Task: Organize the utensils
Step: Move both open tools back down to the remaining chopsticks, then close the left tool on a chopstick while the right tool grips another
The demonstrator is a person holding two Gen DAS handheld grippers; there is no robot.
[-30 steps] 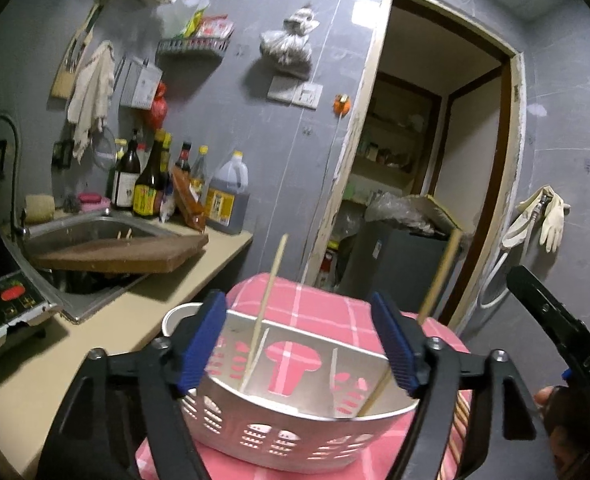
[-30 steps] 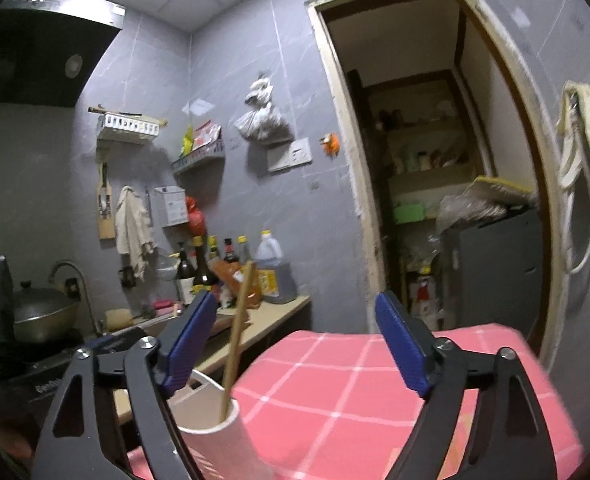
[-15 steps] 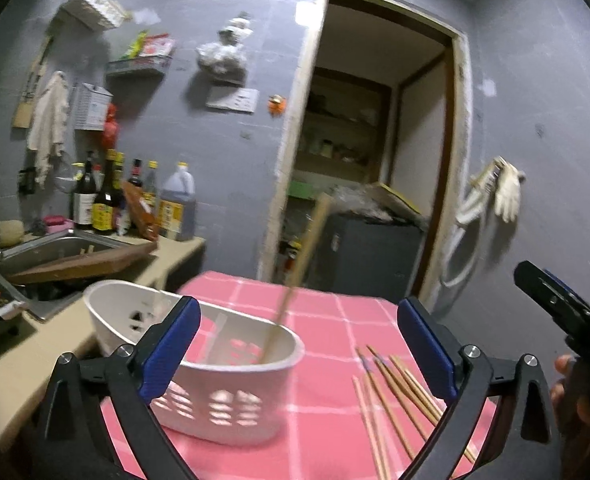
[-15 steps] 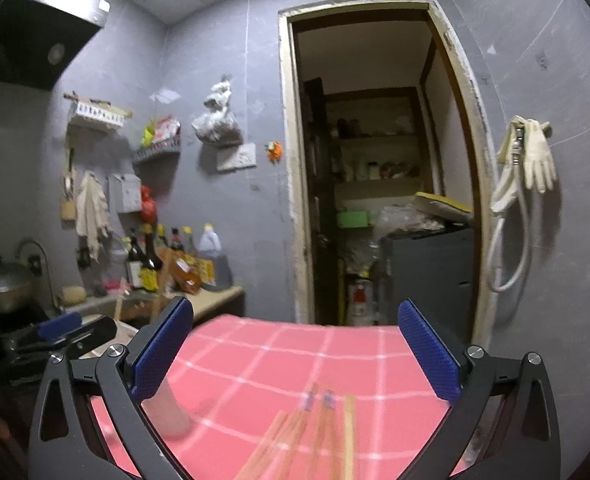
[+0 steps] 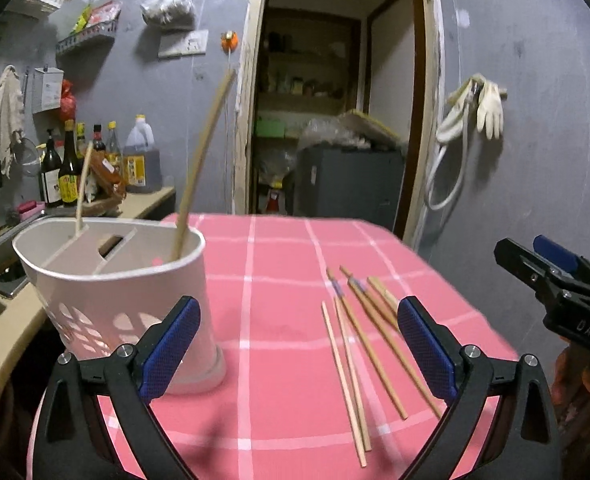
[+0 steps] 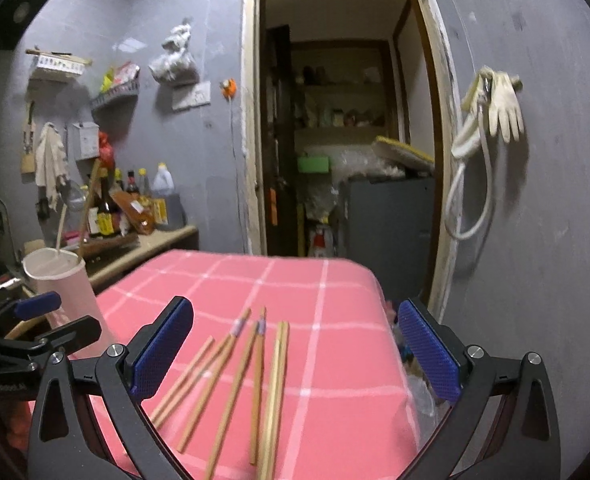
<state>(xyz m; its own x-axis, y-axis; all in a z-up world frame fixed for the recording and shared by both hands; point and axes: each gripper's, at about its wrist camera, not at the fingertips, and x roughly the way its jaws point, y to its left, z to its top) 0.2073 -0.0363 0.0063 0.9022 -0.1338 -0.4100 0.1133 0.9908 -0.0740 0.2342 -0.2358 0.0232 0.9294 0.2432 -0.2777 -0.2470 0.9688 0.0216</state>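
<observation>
Left claw (image 5: 299, 344): spread wide, nothing between the pads; jaws just been opening. Hovers low over the pink checked counter (image 5: 279, 264), between the white holder (image 5: 107, 292) and the loose chopsticks (image 5: 359, 344). Left pad (image 5: 171, 348) sits just in front of the holder wall; touching or apart cannot be told.

Right claw (image 6: 295, 352): likewise spread, empty, jaws just been opening. Aimed over the same loose chopsticks (image 6: 235, 376), which lie fanned and partly overlapping on the cloth, near the right-hand edge of the counter (image 6: 335, 280).

Holder: upright near the left counter edge, divided into compartments, two chopsticks (image 5: 199, 160) already standing in it, leaning. Task judged partly done; most sticks not yet collected.

Risks noted:
- Thin, round sticks lying flat on cloth: likely to roll or slip from the pads, or come up crossed if several are pinched together.
- Cloth may bunch under a low pinch and shift the whole fan.
- Sticks near the edge could be pushed off.
- Holder looks light and stands close to the left pad: a nudge could tip it and spill its contents.
- Both claws close together over one pile: collision possible.
</observation>
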